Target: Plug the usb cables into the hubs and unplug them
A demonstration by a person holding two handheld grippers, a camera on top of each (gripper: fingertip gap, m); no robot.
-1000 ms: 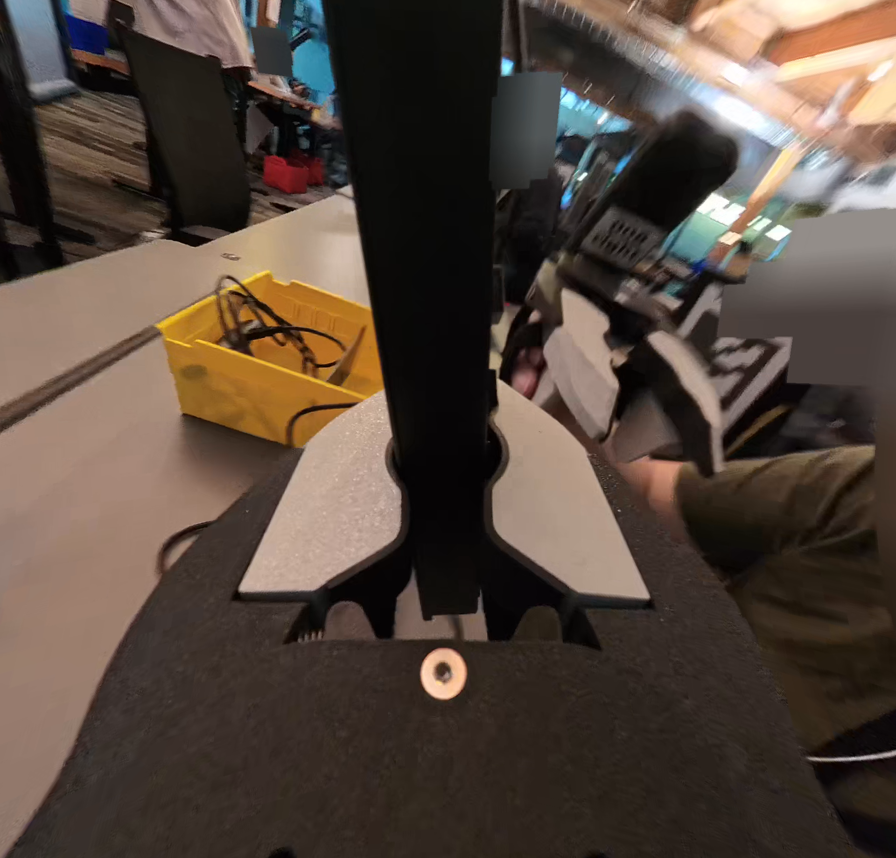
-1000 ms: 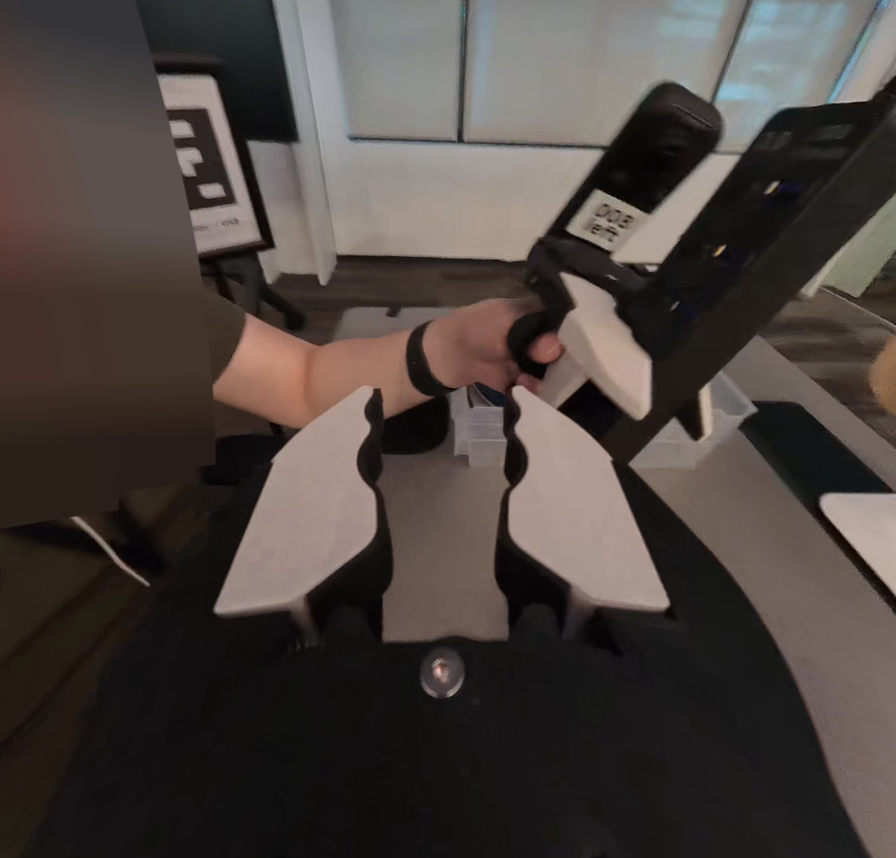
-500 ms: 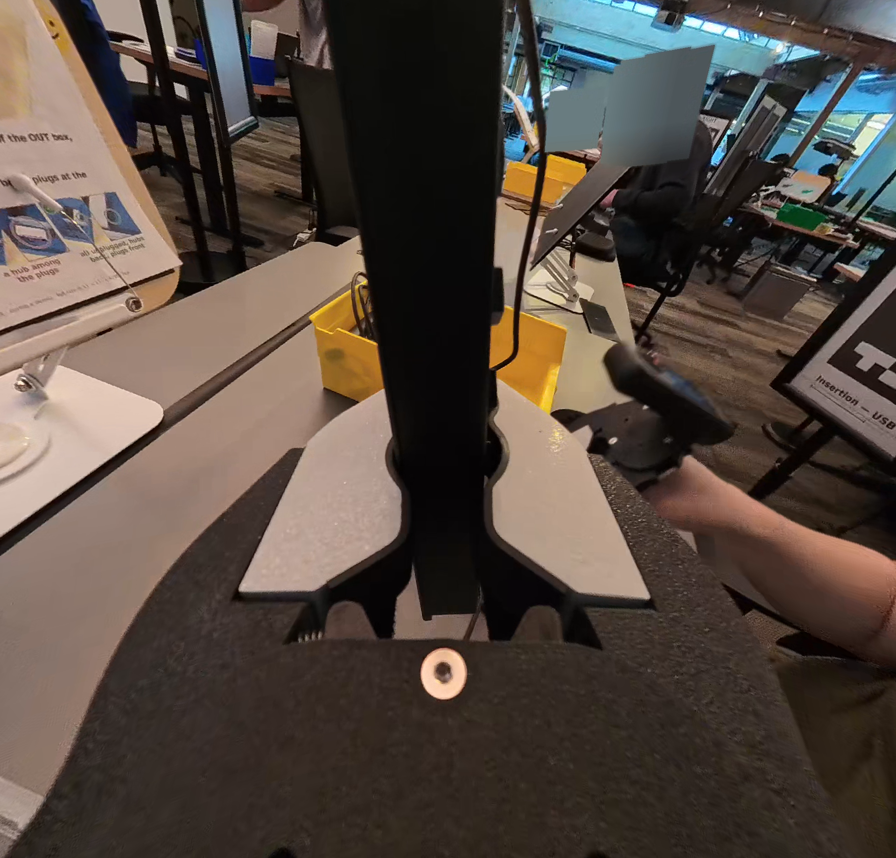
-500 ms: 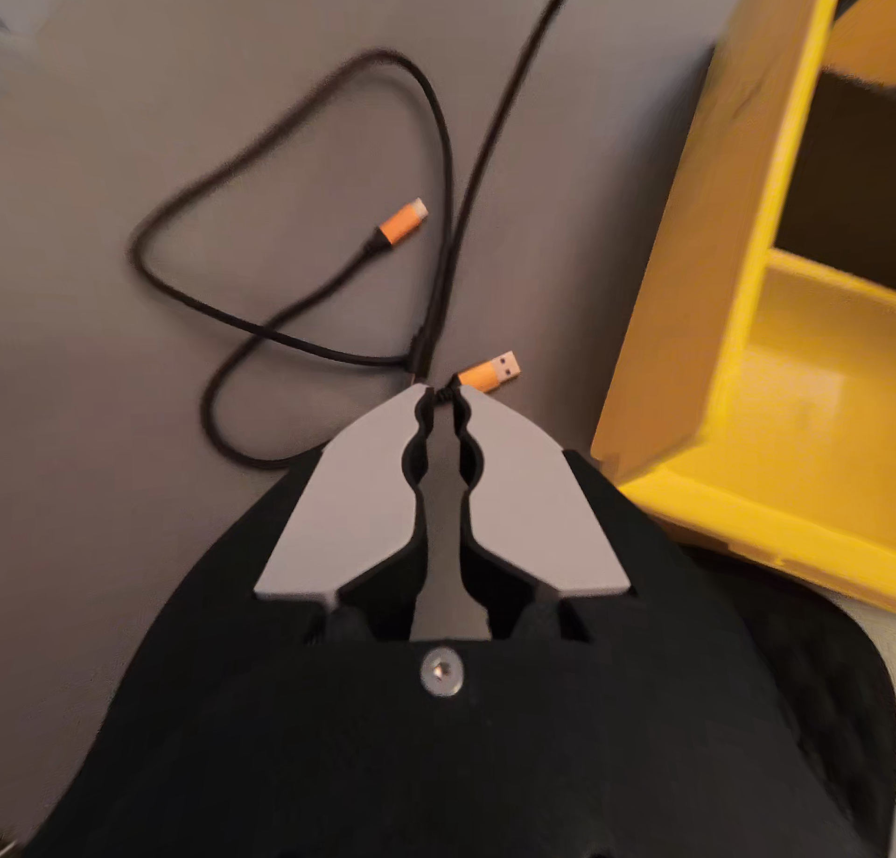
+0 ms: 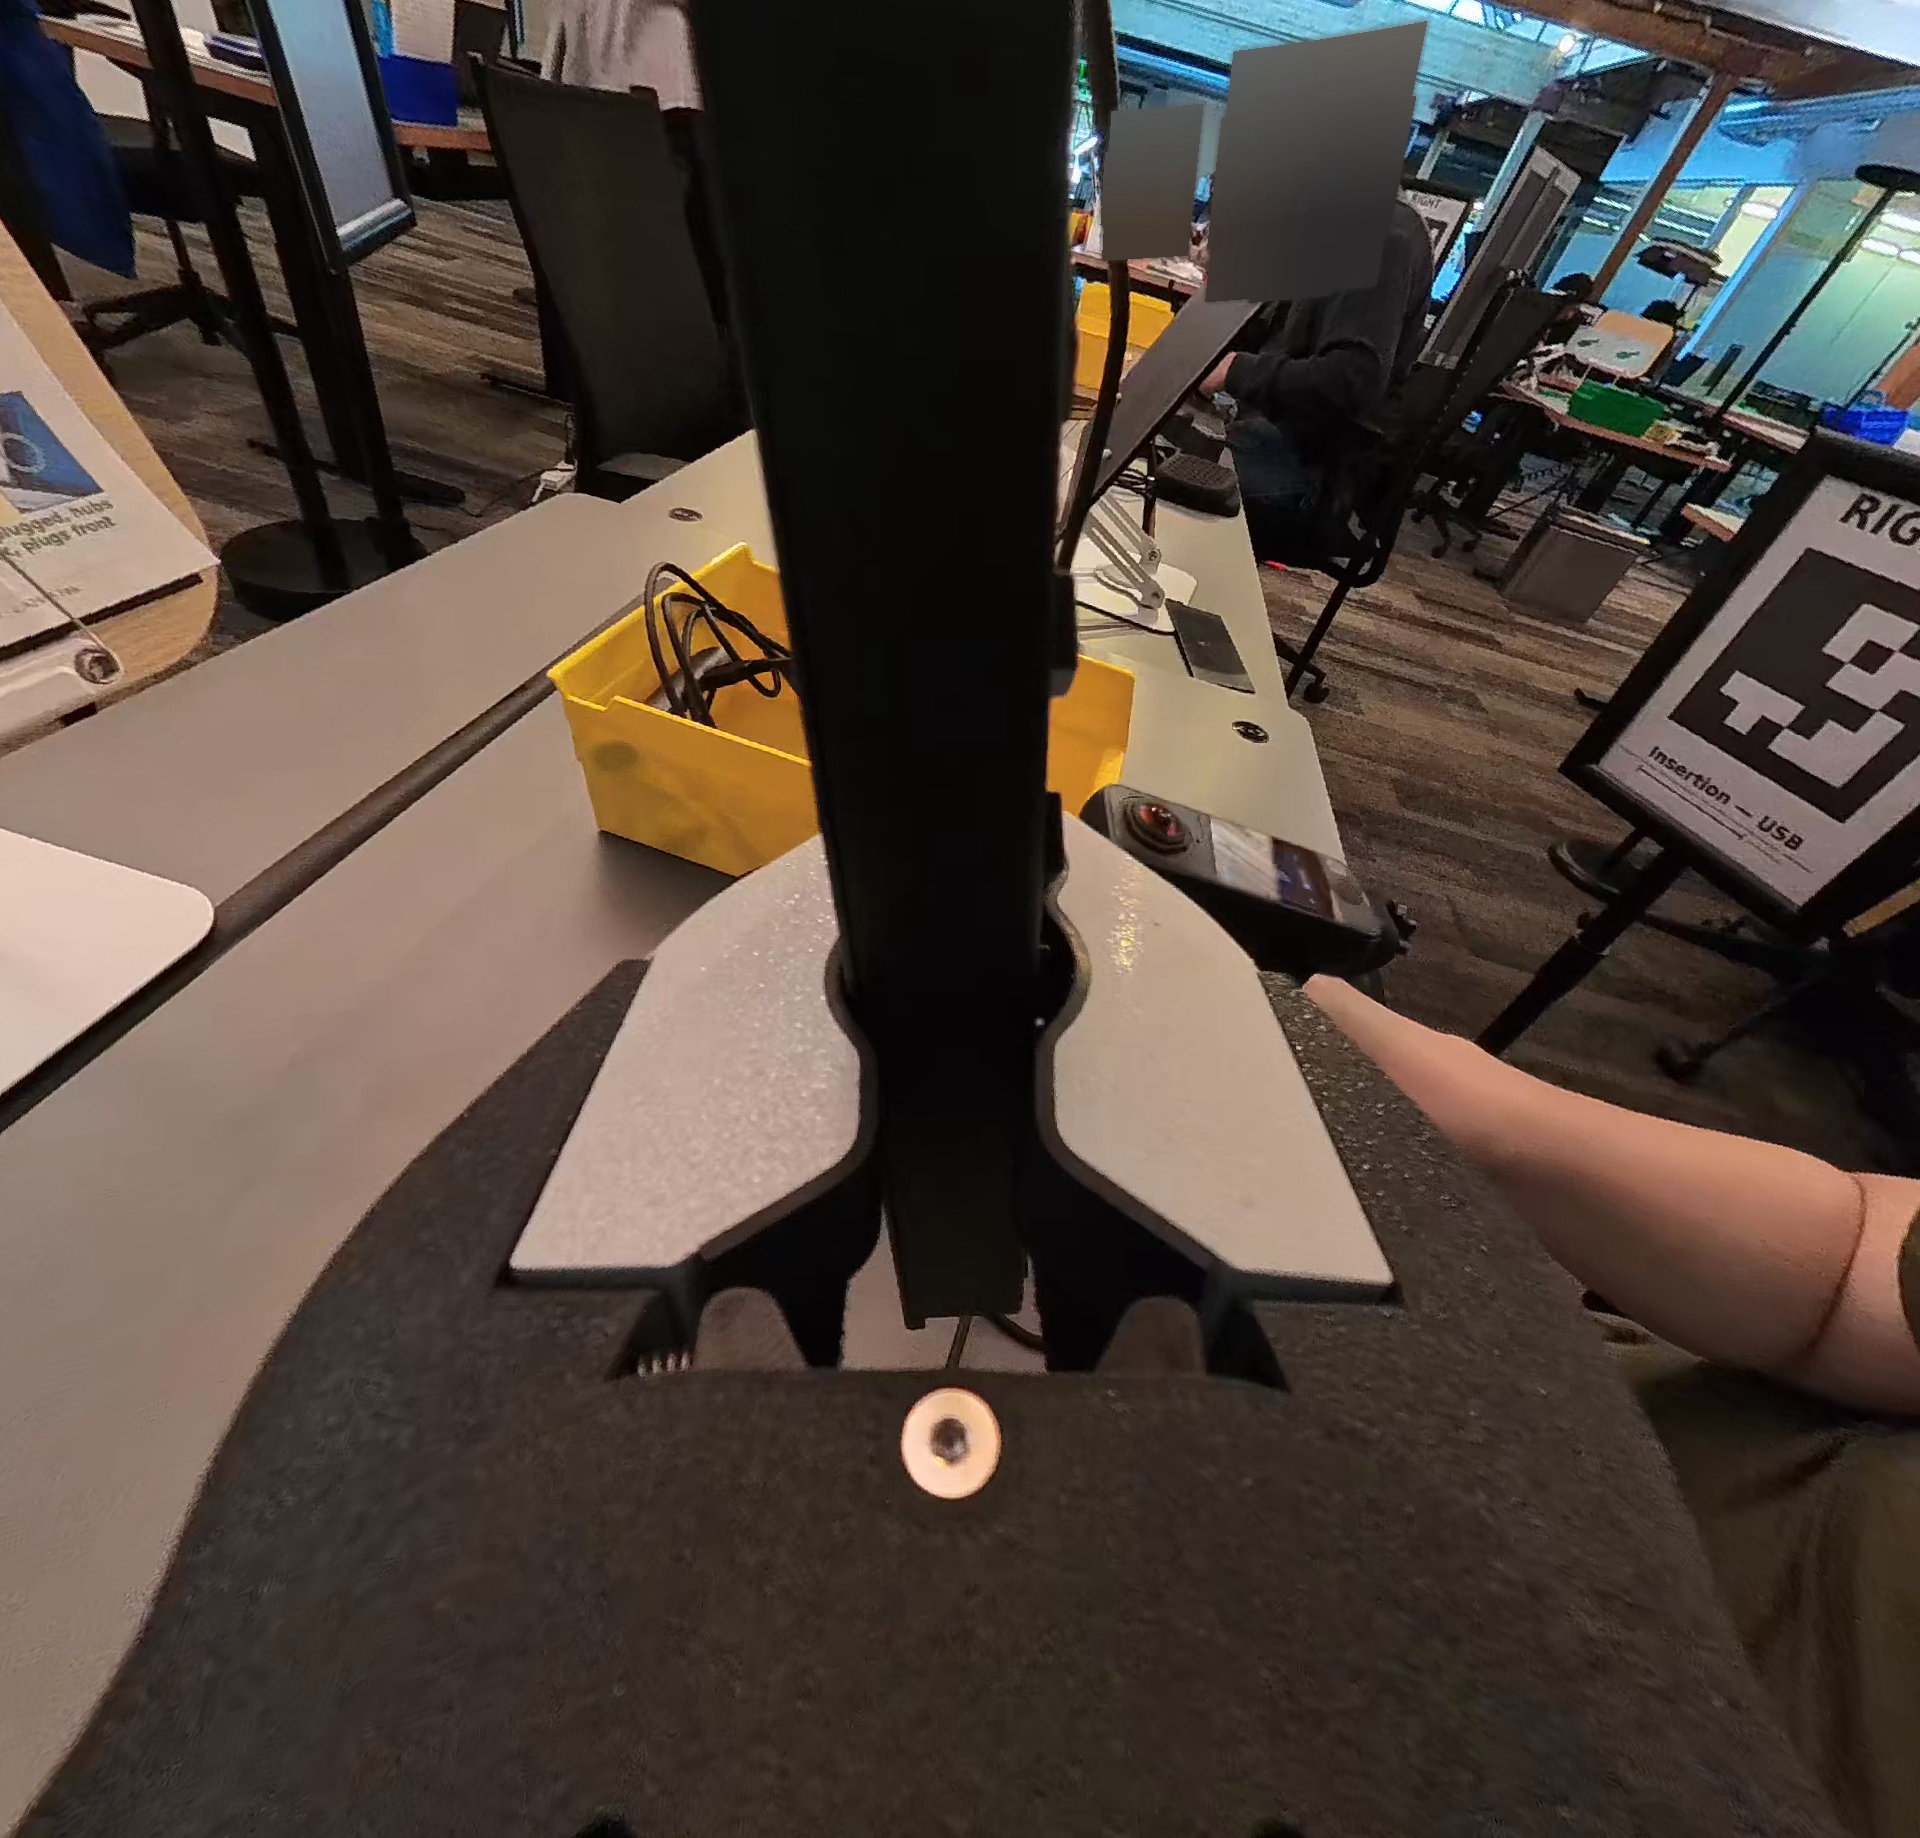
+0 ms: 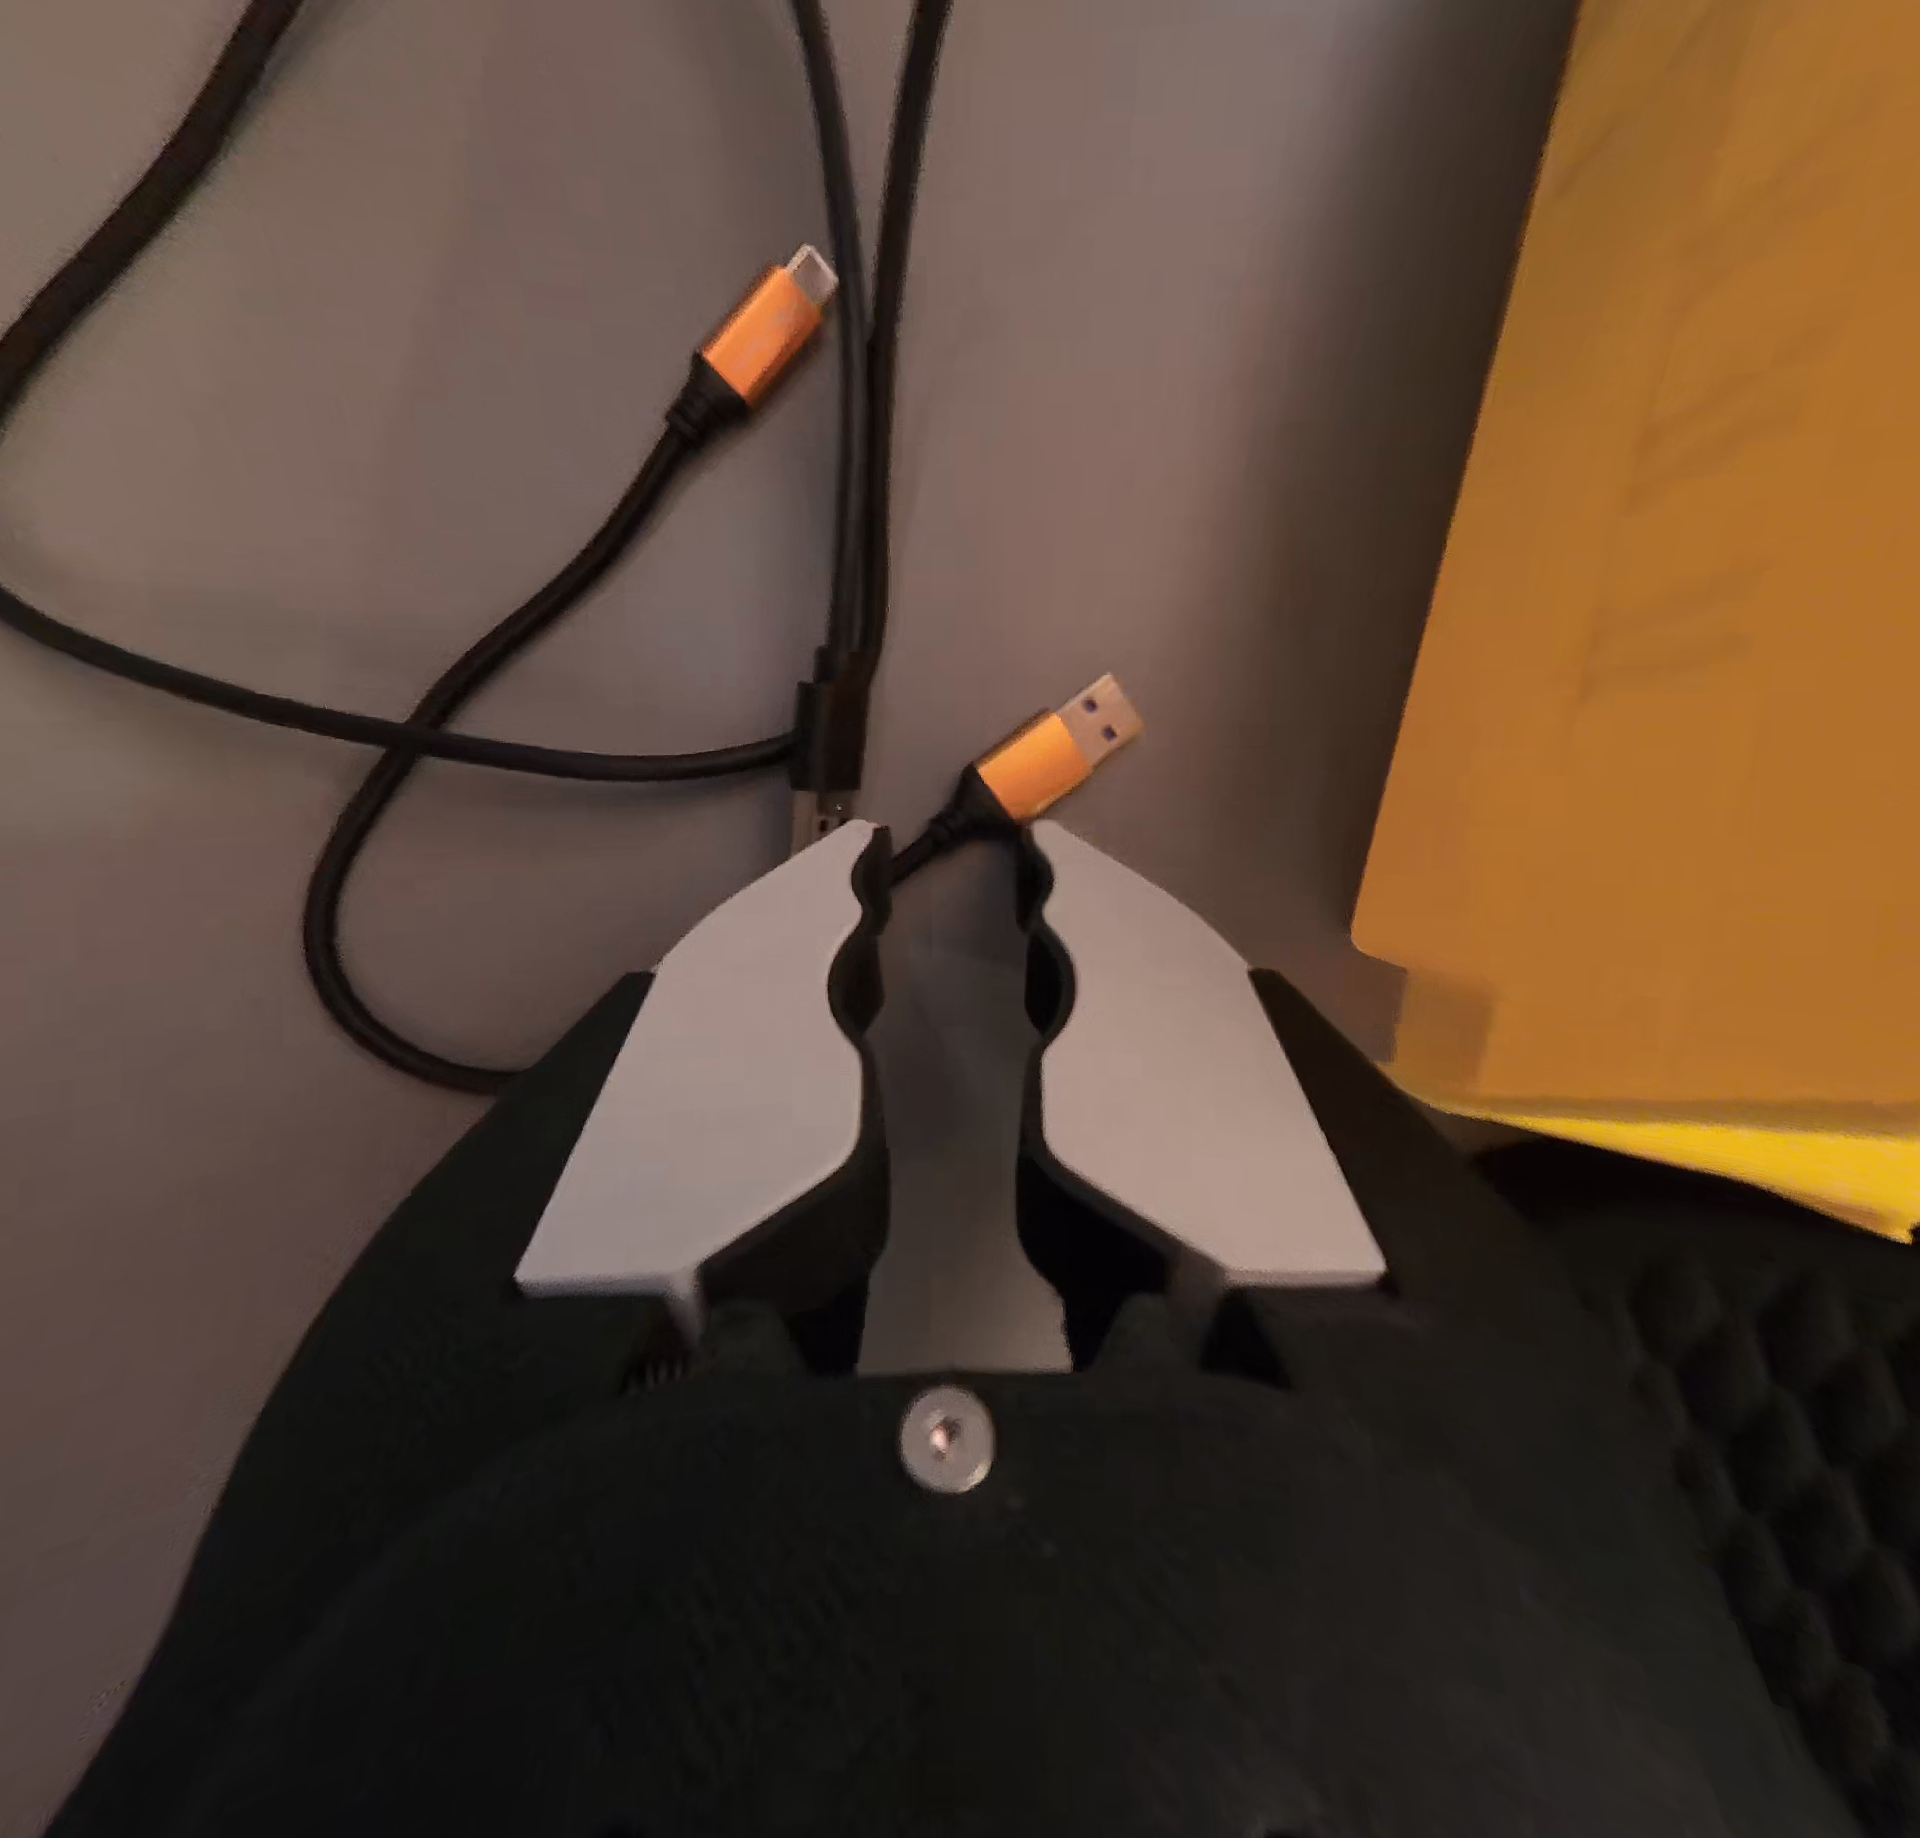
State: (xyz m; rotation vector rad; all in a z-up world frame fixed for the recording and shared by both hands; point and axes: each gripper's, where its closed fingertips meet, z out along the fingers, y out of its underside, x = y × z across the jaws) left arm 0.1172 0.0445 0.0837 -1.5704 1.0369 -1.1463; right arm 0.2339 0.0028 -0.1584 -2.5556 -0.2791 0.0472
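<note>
USB plug — right view only — before parted gripper.

Right claw: parted wider than half a second ago, drawn closer over the orange USB-A plug, its cord between the tips. Left claw: view swung slightly, yellow bin nearer centre.

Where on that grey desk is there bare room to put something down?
Bare grey table lies between the yellow bin and the white stand base. Beside the bin it is crowded: black cables and two orange plugs lie there.
</note>
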